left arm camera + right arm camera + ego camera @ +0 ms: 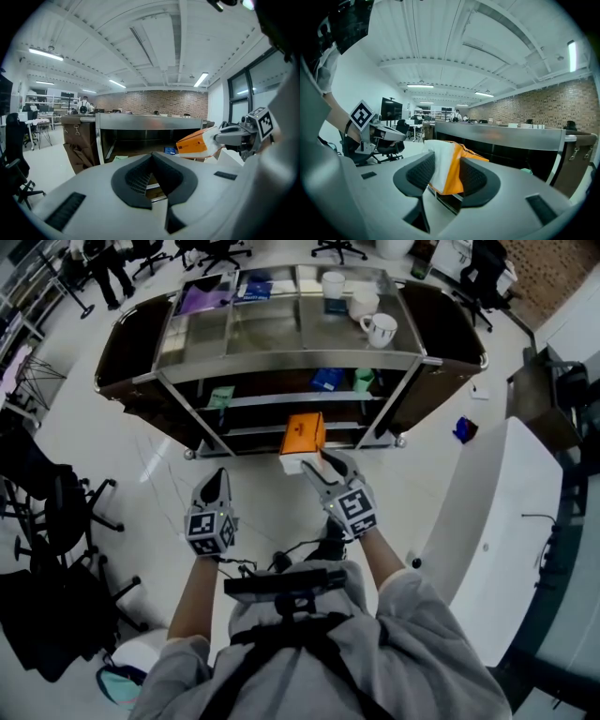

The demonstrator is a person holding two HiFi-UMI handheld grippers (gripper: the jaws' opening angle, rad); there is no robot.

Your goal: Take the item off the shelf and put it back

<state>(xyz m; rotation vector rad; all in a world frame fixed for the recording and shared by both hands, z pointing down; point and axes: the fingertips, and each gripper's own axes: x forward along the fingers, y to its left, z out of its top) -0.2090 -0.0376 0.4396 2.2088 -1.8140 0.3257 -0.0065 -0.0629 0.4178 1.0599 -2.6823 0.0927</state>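
An orange and white package (pixel 303 435) hangs in front of the lower shelves of a steel shelf cart (pixel 281 357). My right gripper (pixel 315 465) is shut on the package's white near end, and both pads press its sides (pixel 449 161). In the left gripper view the same package (pixel 192 143) sits at the tips of the right gripper (pixel 236 136). My left gripper (pixel 216 482) floats lower left of the package, apart from it, with the jaws together and nothing between them (pixel 151 159).
On the cart's top stand white mugs (pixel 380 329) and flat items. Its shelves hold a blue pack (pixel 328 379), a green cup (pixel 364 379) and a green card (pixel 221 395). Black office chairs (pixel 56 512) stand at the left and a white desk (pixel 497 521) at the right.
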